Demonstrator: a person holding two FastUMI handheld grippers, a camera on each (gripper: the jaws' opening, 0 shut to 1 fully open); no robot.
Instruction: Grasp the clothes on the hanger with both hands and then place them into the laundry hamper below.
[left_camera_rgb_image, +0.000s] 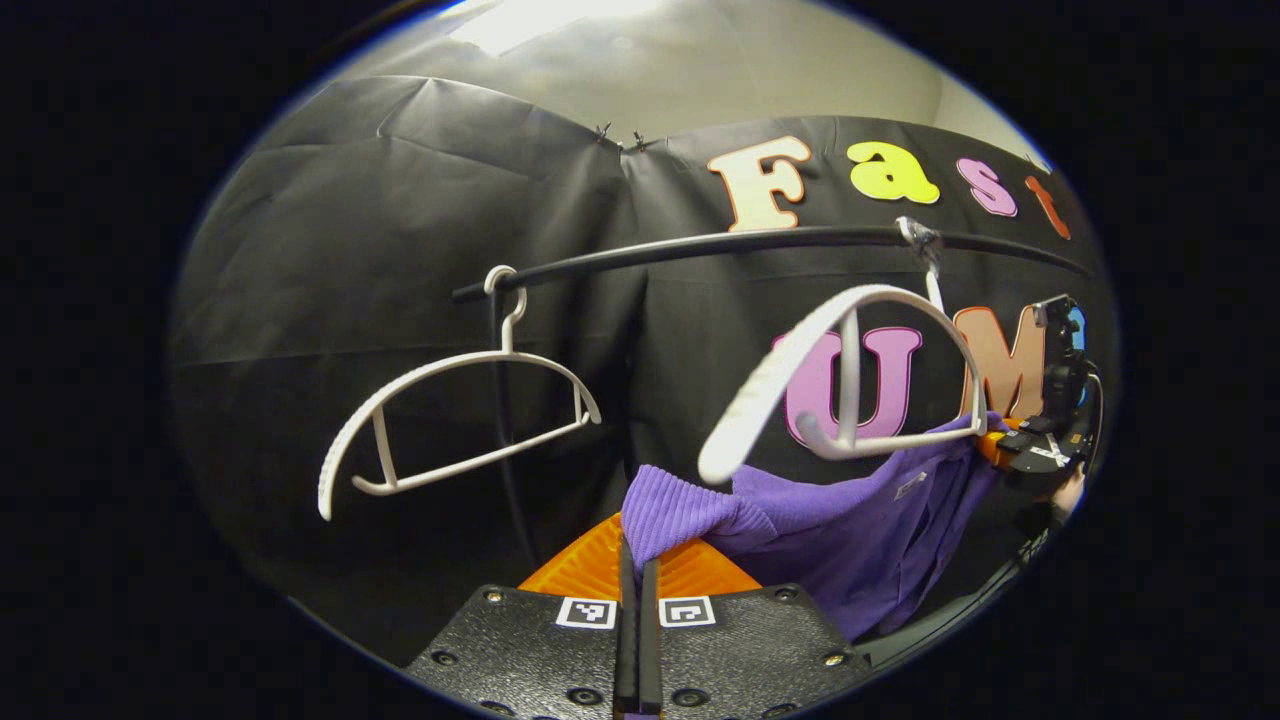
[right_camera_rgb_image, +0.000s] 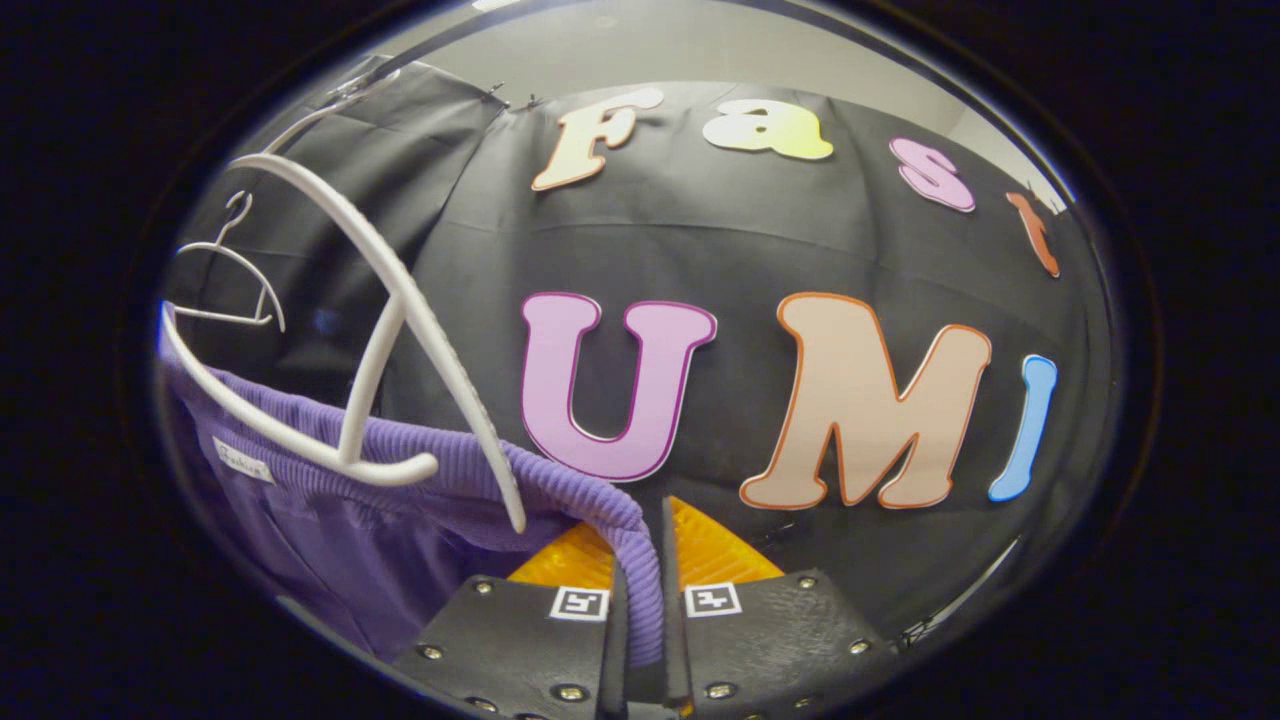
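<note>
In the left gripper view our left gripper is pinched on the ribbed purple knit garment, hanging below the white plastic hanger on the black rail. In the right gripper view our right gripper clamps its ribbed edge.

A purple ribbed garment sags just below its tilted white hanger.

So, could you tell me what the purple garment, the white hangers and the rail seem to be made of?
Purple garment: a soft knit, probably cotton or a blend; its edge is ribbed and it drapes.
White hangers: likely moulded plastic, matt, with ridged arms.
Rail: a dark tube with a slight sheen, possibly coated metal; hard to be sure.
</note>
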